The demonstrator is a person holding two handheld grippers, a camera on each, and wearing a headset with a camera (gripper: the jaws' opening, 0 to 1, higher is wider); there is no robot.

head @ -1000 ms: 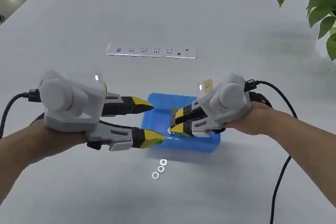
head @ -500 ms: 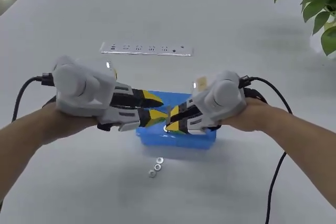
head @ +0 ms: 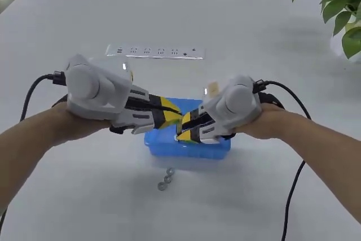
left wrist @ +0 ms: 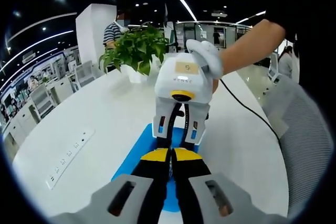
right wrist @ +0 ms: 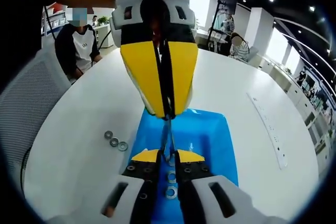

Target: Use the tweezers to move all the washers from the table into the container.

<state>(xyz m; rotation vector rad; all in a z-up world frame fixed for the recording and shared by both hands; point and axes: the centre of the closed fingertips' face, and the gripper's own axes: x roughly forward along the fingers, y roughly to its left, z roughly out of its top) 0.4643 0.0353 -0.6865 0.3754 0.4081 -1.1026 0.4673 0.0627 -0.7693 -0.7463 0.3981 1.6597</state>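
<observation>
Head view: the two hand-held grippers are hovering nose to nose above the blue container (head: 189,144). The left hand-held gripper (head: 171,118) is holding its jaws pressed together, and the right hand-held gripper (head: 183,132) is meeting it tip to tip. Three washers (head: 165,179) are lying in a short row on the tabletop (head: 254,38), just in front of the container and not touching it. A power strip (head: 155,52) is lying well beyond.

Left gripper view: the left jaws are closing tight with only a thin sliver between them, over the container, and the right hand-held gripper is facing them.

Right gripper view: the tweezers (right wrist: 167,132) are running between the two grippers. The left yellow tips are pinching the far end, while the right jaws are standing narrow around the near end. Small rings are showing in the gap between the right jaws. Whether they are washers in the container cannot be told.

Assessment: the task is looking unfinished. Three washers are waiting on the tabletop, and the tweezers are sitting over the container, away from them, apparently being passed or re-gripped.
</observation>
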